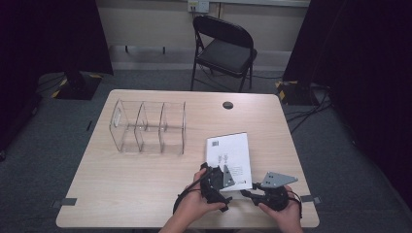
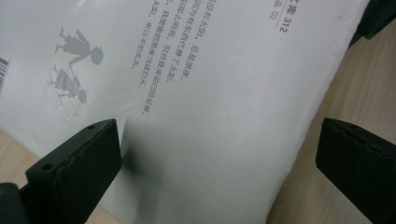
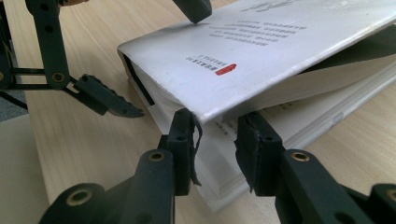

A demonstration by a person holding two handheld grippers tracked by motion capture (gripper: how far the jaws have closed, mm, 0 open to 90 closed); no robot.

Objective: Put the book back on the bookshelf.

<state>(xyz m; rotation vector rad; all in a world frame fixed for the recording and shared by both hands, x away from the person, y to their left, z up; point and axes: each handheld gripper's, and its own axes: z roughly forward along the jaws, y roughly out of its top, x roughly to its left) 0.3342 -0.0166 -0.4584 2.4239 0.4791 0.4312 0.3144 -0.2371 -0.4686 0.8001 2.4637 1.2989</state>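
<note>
At the table's near edge, the right gripper (image 3: 214, 135) sits with its jaws narrowed about the lifted corner of the white paperback book (image 1: 229, 154); whether they pinch the cover I cannot tell. The left gripper (image 2: 217, 154) hangs spread over that cover. Farther off stands a clear acrylic three-compartment rack (image 1: 148, 127), then a black folding chair (image 1: 224, 48).

In the high view, the left hand-held gripper (image 1: 217, 180) covers the book's (image 1: 229, 154) near left corner, and its print is too small to read. The left gripper view cuts the cover (image 2: 205, 98) off at top and left. Whether the right hand-held gripper (image 3: 215, 140) touches the pages is unclear.
</note>
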